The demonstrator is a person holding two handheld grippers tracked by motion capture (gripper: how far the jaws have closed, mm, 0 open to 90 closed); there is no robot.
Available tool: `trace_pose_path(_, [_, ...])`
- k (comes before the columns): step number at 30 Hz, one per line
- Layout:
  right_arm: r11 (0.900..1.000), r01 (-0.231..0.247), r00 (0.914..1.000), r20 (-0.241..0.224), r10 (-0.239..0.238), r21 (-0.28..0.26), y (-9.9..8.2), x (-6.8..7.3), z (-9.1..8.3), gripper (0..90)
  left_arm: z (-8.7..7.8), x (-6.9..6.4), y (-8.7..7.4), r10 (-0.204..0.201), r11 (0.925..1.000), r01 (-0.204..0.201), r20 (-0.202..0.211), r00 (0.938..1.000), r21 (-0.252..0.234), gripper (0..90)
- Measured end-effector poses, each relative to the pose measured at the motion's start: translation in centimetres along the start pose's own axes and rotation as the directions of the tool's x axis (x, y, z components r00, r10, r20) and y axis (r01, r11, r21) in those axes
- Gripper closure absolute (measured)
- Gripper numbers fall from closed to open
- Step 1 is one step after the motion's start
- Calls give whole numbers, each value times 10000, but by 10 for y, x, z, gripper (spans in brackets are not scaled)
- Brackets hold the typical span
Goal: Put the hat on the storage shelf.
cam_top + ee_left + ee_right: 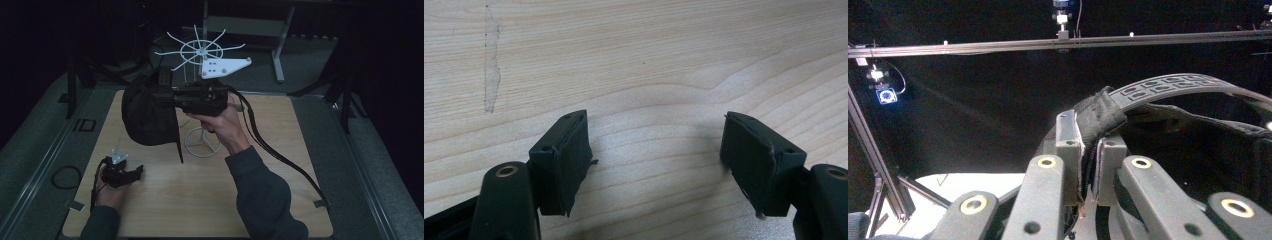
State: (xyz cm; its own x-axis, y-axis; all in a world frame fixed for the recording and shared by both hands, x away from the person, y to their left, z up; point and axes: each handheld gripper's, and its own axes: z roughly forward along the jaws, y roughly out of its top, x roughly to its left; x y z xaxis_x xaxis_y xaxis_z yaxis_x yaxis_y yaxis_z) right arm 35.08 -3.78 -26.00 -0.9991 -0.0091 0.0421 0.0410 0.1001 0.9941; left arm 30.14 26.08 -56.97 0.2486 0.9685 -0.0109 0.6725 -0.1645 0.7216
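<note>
The black fabric baseball cap (149,114) hangs in the air in front of the white wire rack with radiating prongs on a ring-footed stand (200,50), lower than its spoked top and to the left of its thin pole. It is held by the rear edge: in the right gripper view the right gripper (1091,150) has its jaws closed tight on the folded fabric beside the cap's perforated plastic adjuster strap (1178,85), so the crown sags open and the brim points down toward the counter. Gripping there leaves the hollow of the cap free, which I judge suits slipping it over one of the rack's prongs, probably the aim here. The hand holds that gripper level, about halfway up the rack's pole, its cable trailing off to the right.

The left gripper (120,172) rests low on the pale wooden counter (210,195), well to the left of and nearer the person than the rack's ring foot. Its jaws stand wide apart with nothing between them; the left gripper view looks past them at bare wood grain, so it seems parked out of the way.
</note>
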Motion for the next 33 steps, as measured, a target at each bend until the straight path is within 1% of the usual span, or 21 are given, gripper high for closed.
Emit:
trace_pose_path(2, [10000, -19, 10000, 18, 19, -20, -1, -1, -1, 843, 0, 0, 0, 5, 10000, -5, 2, 10000, 4, 284])
trace_pose_path(5, [9994, -218, 9997, 106, 221, -255, -7, -5, -8, 843, 0, 0, 0, 7, 10000, -7, 3, 10000, 5, 284])
trace_pose_path(8, [9992, -280, 9995, 108, 283, -289, -11, -8, -12, 842, 0, 0, 0, 5, 10000, -5, 9, 10000, 3, 284])
trace_pose_path(11, [9983, -447, 9989, 141, 453, -375, -17, -11, -15, 841, 0, 0, 0, 28, 10000, -28, 5, 10000, 26, 284])
trace_pose_path(15, [9977, -583, 9981, 188, 590, -350, -21, -15, -17, 839, 0, 0, 0, 25, 10000, -25, 0, 10000, 27, 284])
trace_pose_path(18, [9958, -750, 9971, 114, 757, -530, -25, -18, -20, 837, 0, 0, 0, 31, 10000, -31, -1, 10000, 29, 284])
trace_pose_path(19, [9942, -868, 9962, 12, 871, -637, -27, -21, -21, 836, 0, 0, 0, 32, 10000, -32, 0, 10000, 30, 284])
trace_pose_path(21, [9933, -958, 9954, 12, 960, -651, -29, -23, -22, 834, 0, 0, 0, 29, 10000, -29, 2, 10000, 30, 284])
trace_pose_path(25, [9937, -943, 9955, -34, 942, -607, -30, -23, -21, 825, 0, 0, 0, 39, 10000, -39, 1, 10000, 41, 284])
trace_pose_path(30, [9921, -1090, 9940, -57, 1089, -615, -32, -27, -22, 818, 0, 0, 0, 32, 10000, -32, 7, 10000, 41, 284])
trace_pose_path(33, [9937, -899, 9960, -51, 897, -673, -28, -25, -23, 818, 0, 0, 0, 38, 10000, -38, 7, 10000, 44, 284])
